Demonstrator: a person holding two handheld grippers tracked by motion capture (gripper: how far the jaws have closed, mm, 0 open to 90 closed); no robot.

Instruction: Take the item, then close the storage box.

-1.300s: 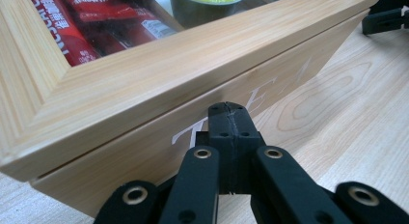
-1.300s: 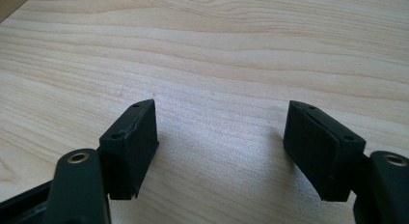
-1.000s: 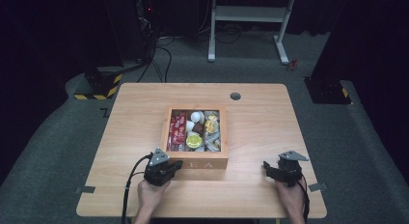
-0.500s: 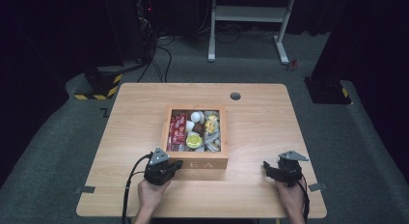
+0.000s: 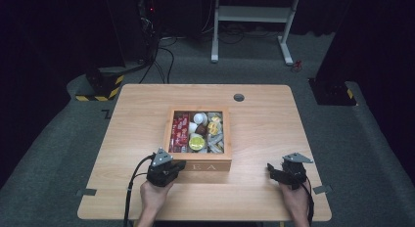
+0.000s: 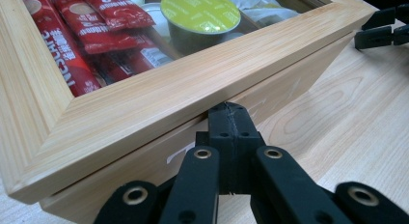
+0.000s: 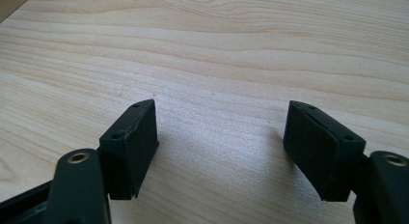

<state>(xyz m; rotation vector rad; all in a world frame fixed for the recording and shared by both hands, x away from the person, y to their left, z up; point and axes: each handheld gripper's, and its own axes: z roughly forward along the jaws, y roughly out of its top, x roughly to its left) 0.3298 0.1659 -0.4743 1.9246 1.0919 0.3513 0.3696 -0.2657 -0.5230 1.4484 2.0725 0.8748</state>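
The right gripper [image 7: 222, 151] — jaws spread wide (nothing between them) — hangs over the bare wooden table [image 7: 231, 55].

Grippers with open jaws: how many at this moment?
1. The right gripper, on bare table right of the wooden box, has its jaws spread. The left gripper is shut, tips against the box's front.

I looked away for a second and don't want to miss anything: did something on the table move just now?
Nothing visibly changed. The left gripper stays shut at the front of the wooden tea box, the right gripper stays open over the bare table, and the box's contents lie as before.
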